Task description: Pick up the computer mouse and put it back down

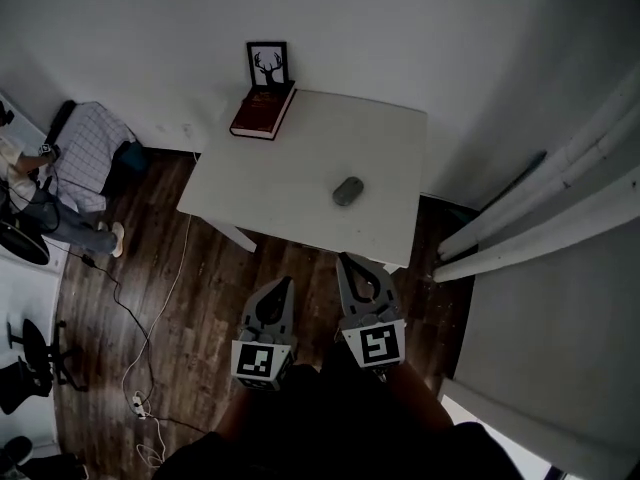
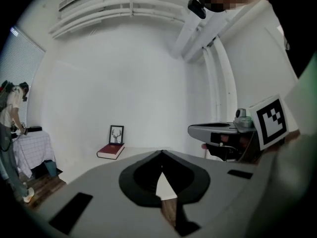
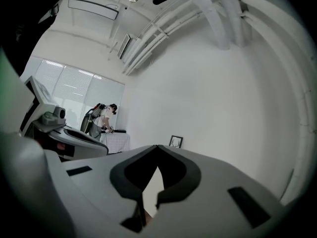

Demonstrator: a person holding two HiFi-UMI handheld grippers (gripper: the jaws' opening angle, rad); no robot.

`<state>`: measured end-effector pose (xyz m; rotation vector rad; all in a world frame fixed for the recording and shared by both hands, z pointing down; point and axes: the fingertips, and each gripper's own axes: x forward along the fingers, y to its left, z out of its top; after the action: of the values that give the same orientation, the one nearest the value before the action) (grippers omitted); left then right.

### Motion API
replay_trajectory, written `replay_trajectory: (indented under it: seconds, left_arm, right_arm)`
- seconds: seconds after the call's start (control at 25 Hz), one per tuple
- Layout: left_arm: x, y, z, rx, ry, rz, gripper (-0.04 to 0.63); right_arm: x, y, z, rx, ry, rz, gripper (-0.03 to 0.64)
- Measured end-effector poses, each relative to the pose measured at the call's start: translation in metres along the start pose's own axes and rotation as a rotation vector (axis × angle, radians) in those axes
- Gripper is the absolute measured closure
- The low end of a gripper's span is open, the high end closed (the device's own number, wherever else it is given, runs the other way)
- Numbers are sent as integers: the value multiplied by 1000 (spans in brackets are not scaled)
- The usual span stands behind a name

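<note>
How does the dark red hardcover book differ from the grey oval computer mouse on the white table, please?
The dark red book is rectangular and larger; the grey mouse is rounded and smaller. The book lies at the far left corner of the white table, by the black-framed deer picture; the mouse sits nearer the middle. Both rest flat on it.

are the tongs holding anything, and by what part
Nothing is held: left tongs and right tongs are shut, empty; the mouse lies on the table.
</note>
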<state>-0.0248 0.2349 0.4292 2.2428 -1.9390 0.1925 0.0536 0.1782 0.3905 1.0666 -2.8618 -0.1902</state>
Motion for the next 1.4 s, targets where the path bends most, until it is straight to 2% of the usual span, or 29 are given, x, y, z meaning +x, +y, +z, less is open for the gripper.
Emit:
replay_trajectory:
  seconds: [0.28, 0.44, 0.56, 0.72, 0.92, 1.12, 1.4]
  left_arm:
    - [57, 1, -9, 40, 92, -52, 592]
    - [85, 7, -19, 13, 120, -90, 592]
    - [114, 12, -27, 21, 152, -139, 594]
    - [163, 13, -26, 38, 170, -231, 594]
    - [215, 30, -27, 44, 206, -348, 592]
    - [255, 48, -42, 41, 290, -469, 592]
    - [291, 63, -84, 198, 392, -620, 594]
  right_arm:
    - [26, -41, -36, 45, 70, -27, 598]
    - [37, -68, -55, 67, 115, -84, 598]
    - [43, -92, -74, 97, 162, -141, 598]
    - [63, -126, -102, 253, 220, -208, 598]
    - [96, -146, -127, 318, 319, -271, 598]
    - [128, -140, -165, 530, 443, -297, 597]
    - [164, -122, -221, 839, 522, -323, 595]
